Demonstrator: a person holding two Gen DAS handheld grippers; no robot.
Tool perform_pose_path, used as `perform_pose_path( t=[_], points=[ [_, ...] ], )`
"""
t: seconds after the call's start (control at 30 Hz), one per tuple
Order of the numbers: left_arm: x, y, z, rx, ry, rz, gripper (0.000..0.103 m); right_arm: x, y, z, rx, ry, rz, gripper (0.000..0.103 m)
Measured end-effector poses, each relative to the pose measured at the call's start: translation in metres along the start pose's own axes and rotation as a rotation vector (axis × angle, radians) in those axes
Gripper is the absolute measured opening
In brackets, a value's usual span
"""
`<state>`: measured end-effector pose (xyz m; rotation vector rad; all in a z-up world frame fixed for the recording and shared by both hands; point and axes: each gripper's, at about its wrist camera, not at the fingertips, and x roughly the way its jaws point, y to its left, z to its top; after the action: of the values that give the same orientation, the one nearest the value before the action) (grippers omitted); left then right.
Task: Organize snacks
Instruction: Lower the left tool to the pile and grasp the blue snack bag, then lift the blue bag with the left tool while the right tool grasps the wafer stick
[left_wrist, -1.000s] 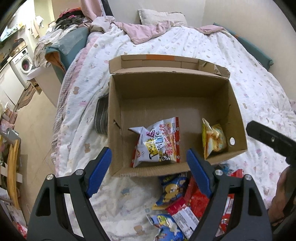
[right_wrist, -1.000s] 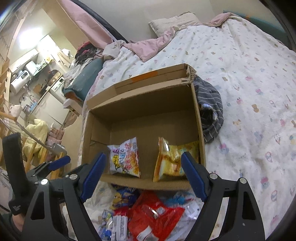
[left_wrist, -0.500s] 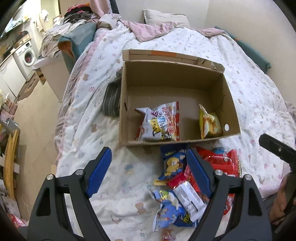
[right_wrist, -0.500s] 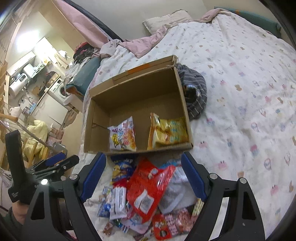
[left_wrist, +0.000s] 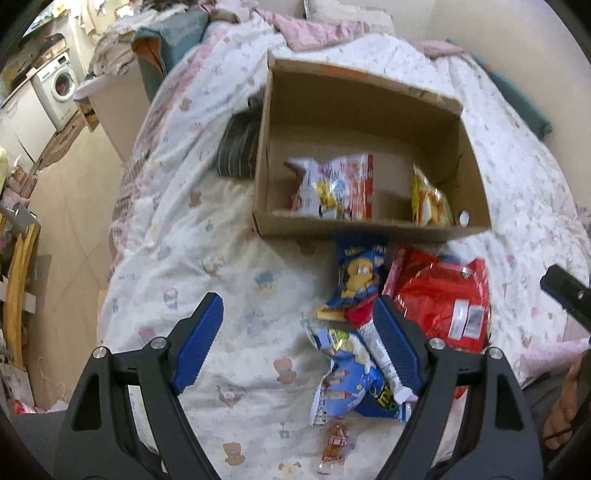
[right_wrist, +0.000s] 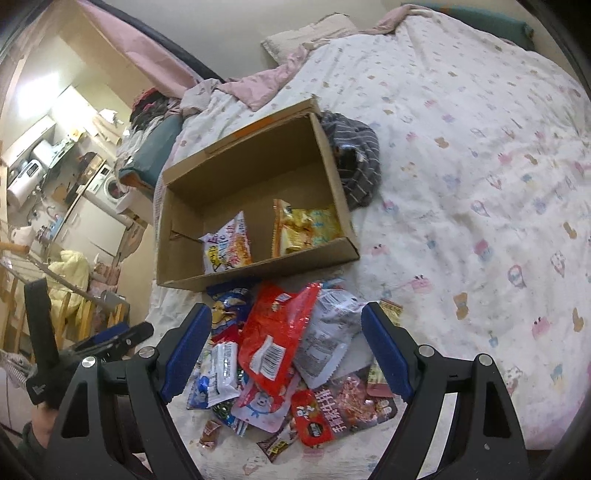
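Both tools are hanging spread wide with nothing between their blue pads — my left tool (left_wrist: 297, 336) is hovering over the bedspread (left_wrist: 236, 266) beside the snack pile (right_wrist: 291, 354), and my right tool (right_wrist: 286, 347) is hovering straight above that pile. I'm seeing the cardboard box (right_wrist: 255, 271) sitting on the bed just beyond the loose packets, its near wall touching the nearest blue bag (left_wrist: 360, 273). Inside it, a white-and-red bag (left_wrist: 334, 186) is leaning toward the left and a yellow bag (left_wrist: 430, 201) is standing at the right end — well apart. A large red bag (right_wrist: 277, 332) is lying on top of the pile, overlapping a grey-white pouch (right_wrist: 325, 339). A striped dark garment (right_wrist: 356, 162) is bunching against the box's side.
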<state>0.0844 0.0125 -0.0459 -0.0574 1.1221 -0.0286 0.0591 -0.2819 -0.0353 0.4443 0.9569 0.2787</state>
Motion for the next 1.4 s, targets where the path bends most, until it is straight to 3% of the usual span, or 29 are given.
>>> perform_pose_path(
  t=[0.13,0.27,0.43,0.6,0.7,0.8,0.87,0.93,1.1,1.3,1.4],
  points=[
    [0.026,-0.005,-0.016,0.006,0.126,-0.020,0.081,0.001,-0.006,-0.002,0.009,0.006,-0.015,0.085],
    [0.042,0.005,-0.028,-0.055,0.189,-0.009,0.081,0.002,-0.009,-0.003,0.019,0.011,-0.015,0.085],
    [0.063,0.007,-0.034,-0.134,0.307,-0.128,0.081,0.004,-0.009,-0.002,0.016,0.013,-0.015,0.085],
    [0.078,-0.011,-0.041,-0.107,0.350,-0.137,0.080,0.005,-0.009,-0.001,0.016,0.016,-0.013,0.085],
    [0.093,-0.018,-0.047,-0.132,0.416,-0.188,0.080,0.007,-0.010,0.000,0.016,0.018,-0.016,0.085],
    [0.102,-0.024,-0.051,-0.143,0.451,-0.217,0.070,0.008,-0.015,0.001,0.026,0.016,-0.022,0.085],
    [0.103,-0.026,-0.050,-0.145,0.455,-0.231,0.057,0.008,-0.020,0.001,0.040,0.017,-0.026,0.085],
    [0.099,-0.027,-0.049,-0.136,0.449,-0.229,0.052,0.008,-0.025,0.002,0.055,0.018,-0.027,0.085],
    [0.077,-0.024,-0.045,-0.105,0.419,-0.225,0.049,0.009,-0.033,0.003,0.081,0.026,-0.040,0.086],
    [0.041,-0.002,-0.029,-0.093,0.290,-0.165,0.048,0.013,-0.043,0.004,0.127,0.045,-0.101,0.085],
    [0.032,0.020,-0.021,-0.139,0.232,-0.134,0.048,0.022,-0.053,0.003,0.160,0.085,-0.158,0.085]
  ],
)
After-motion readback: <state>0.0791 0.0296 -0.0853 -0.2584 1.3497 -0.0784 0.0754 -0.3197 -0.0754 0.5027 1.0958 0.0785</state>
